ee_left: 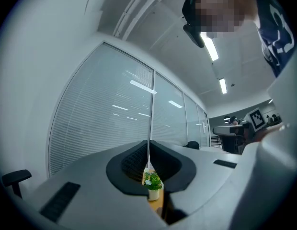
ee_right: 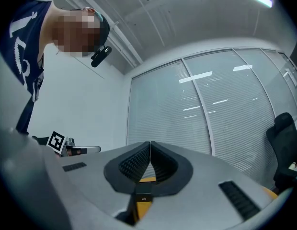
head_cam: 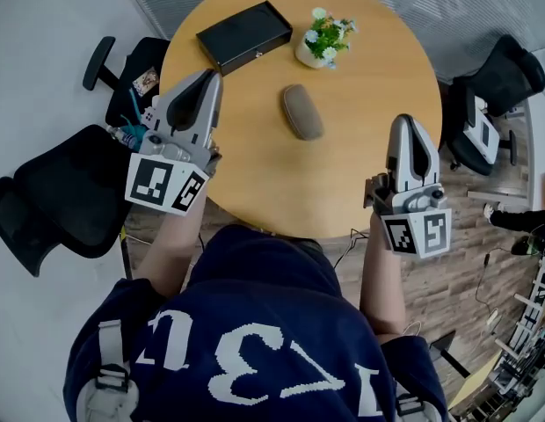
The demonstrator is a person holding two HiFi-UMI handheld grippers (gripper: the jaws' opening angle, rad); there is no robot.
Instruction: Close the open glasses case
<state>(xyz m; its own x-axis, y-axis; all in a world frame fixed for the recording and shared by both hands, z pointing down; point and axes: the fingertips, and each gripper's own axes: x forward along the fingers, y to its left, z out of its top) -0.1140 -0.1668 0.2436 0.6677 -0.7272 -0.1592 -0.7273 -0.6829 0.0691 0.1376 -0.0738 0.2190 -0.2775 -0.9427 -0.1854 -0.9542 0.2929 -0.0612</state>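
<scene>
On the round wooden table (head_cam: 255, 174) the grey glasses case (head_cam: 302, 111), lid looking down already, lies longways away from the person, ahead of and between the left gripper (head_cam: 210, 77) and right gripper (head_cam: 403, 122), both squeezed closed on nothing

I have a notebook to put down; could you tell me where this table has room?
Free: the table right of the glasses case and potted plant, and the near strip between the left hand-held gripper and right hand-held gripper. Crowded: the far edge, black box beside plant.
</scene>
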